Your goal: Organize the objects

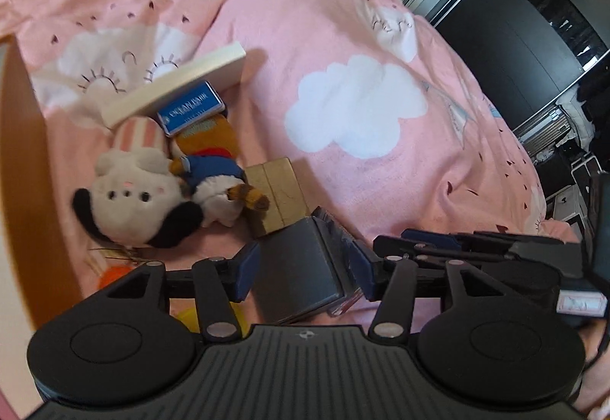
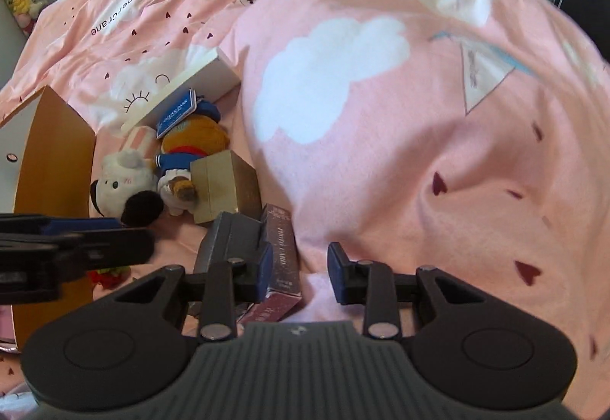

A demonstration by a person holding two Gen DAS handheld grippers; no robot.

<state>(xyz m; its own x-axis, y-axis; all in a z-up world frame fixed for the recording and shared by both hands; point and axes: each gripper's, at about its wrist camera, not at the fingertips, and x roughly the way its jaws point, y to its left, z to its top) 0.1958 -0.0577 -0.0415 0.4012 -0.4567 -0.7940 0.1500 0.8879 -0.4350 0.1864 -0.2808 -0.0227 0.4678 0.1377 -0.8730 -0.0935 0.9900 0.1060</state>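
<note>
Orange board stood at far L, on pink bedding; white plush dog lay beside it, touching small plush in blue jacket; blue card rested on a white flat box leaning behind them; gold box sat just R of the plushes; L gripper spread wide around a dark grey box, pads near its sides, contact not clear; maroon carton lay against grey box's R side; R gripper released, L finger over the carton, R finger over bedding.
</note>
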